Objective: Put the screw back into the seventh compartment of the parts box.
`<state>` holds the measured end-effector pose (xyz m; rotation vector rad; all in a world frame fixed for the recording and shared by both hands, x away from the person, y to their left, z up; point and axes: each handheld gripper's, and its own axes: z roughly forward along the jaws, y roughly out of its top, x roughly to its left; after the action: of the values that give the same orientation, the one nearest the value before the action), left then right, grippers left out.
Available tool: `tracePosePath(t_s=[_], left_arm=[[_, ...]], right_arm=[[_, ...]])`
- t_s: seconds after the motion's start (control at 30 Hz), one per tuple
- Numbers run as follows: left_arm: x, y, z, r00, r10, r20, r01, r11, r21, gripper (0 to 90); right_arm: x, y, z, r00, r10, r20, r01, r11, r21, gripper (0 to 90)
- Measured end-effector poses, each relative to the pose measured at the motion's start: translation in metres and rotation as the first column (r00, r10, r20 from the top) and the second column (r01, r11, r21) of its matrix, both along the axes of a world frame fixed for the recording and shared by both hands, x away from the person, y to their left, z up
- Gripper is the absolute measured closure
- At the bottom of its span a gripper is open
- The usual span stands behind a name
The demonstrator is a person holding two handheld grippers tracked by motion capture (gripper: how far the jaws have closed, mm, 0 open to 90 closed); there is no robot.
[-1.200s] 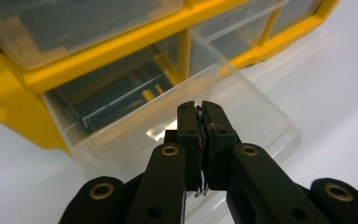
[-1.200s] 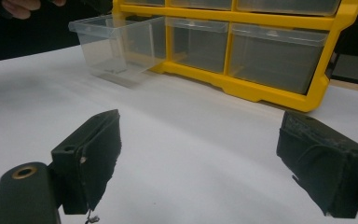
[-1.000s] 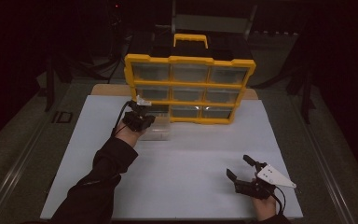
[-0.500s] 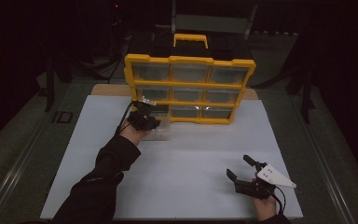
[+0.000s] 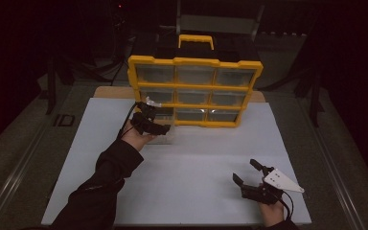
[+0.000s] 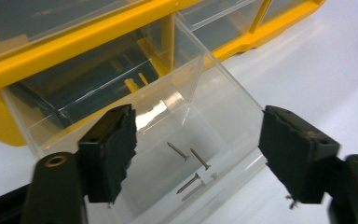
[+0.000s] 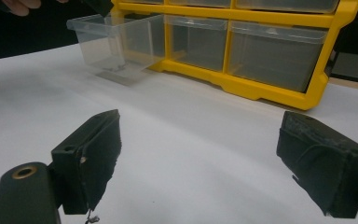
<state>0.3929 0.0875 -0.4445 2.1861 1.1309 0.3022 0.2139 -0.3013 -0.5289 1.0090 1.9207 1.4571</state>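
a yellow organiser with clear drawers is stood upright at the far side of the white table. its bottom-left drawer is drawn well out of its slot, its front end projecting over the table, so that its contents can be reached from above. a few small screws are seen lying loose on the drawer's clear floor, apart from one another.

the left gripper is held just above the open drawer with its jaws spread wide, one to each side of the drawer's width; nothing is grasped. the placement is judged to suit either a reach down for a screw or a hold on the drawer's walls; which is meant cannot be told.

the right gripper is kept low over the near right of the table, well apart from the organiser, its jaws also spread and empty. it is judged to be parked there so that the working side is left unobstructed.
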Motion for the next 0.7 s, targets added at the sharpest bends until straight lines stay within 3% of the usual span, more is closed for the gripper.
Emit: tracePosePath(t_s=[0.17, 0.33, 0.6, 0.7], left_arm=[[-0.006, -0.001, 0.003, 0.9999, 0.003, 0.013, -0.003, 1.0000, 0.009, 6.7], [-0.016, 0.001, 0.005, 0.9997, -0.018, 0.014, 0.018, 0.9997, -0.019, 1.0], [-0.033, 0.015, 0.009, 0.9979, -0.058, 0.030, 0.061, 0.9933, -0.098, 0.0], [-0.040, 0.021, 0.009, 0.9977, -0.046, 0.049, 0.052, 0.9913, -0.121, 0.0]], right_arm=[[0.000, 0.000, 0.000, 1.0000, 0.000, -0.001, 0.000, 1.000, 0.000, 13.9], [0.000, 0.000, -0.001, 1.0000, -0.003, -0.005, 0.003, 1.000, 0.001, 13.9], [0.001, -0.001, -0.003, 0.9998, -0.004, -0.019, 0.005, 1.000, 0.005, 13.9], [0.002, -0.002, -0.003, 0.9998, -0.004, -0.020, 0.004, 1.000, 0.008, 13.9]])
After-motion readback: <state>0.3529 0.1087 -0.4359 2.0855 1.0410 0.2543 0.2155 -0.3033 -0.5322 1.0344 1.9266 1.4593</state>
